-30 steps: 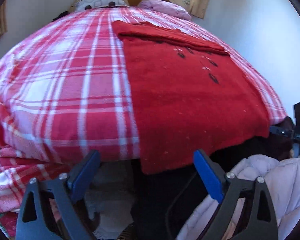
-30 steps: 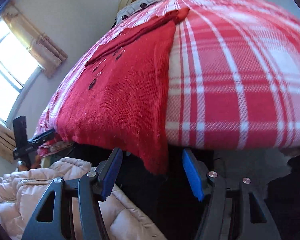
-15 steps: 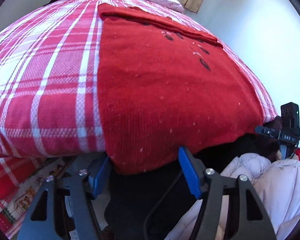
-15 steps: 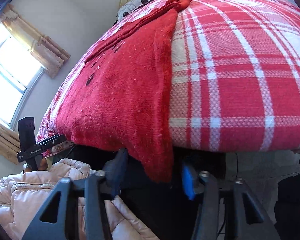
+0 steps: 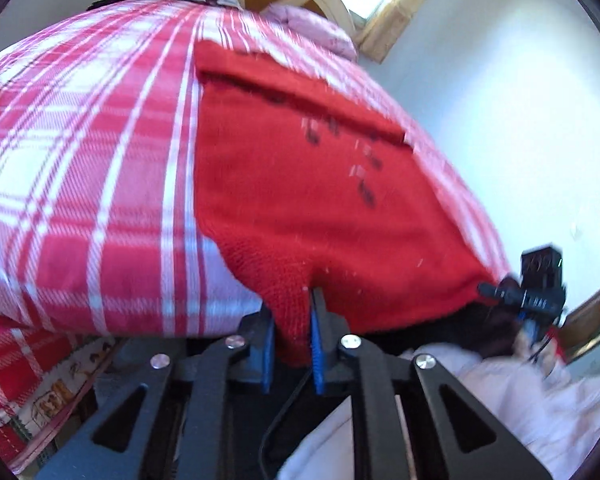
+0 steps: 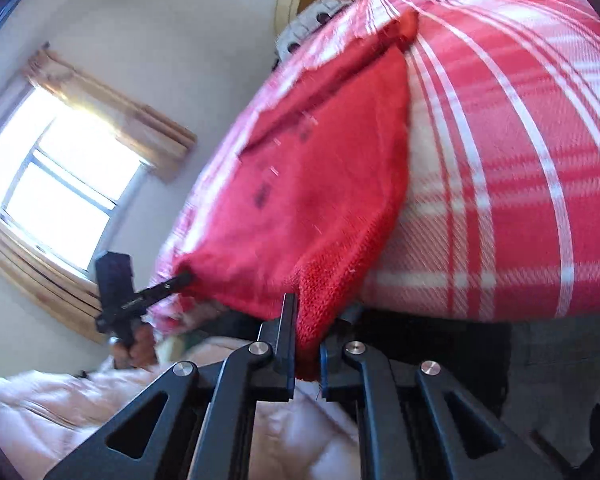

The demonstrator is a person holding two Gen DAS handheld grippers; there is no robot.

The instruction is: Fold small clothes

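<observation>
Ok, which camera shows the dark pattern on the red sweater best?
The left wrist view: the red sweater lies broad across the frame, its dark pattern visible though blurred. The right wrist view shows the sweater obliquely, the pattern reduced to smudges.

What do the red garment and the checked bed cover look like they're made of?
The red garment looks like knitted wool or acrylic: matte and fuzzy, with visible knit ribs at the hem and pale lint specks. The checked bed cover looks like a thin woven cotton-type fabric: smooth, flat red and white plaid. The exact fibres cannot be told.
</observation>
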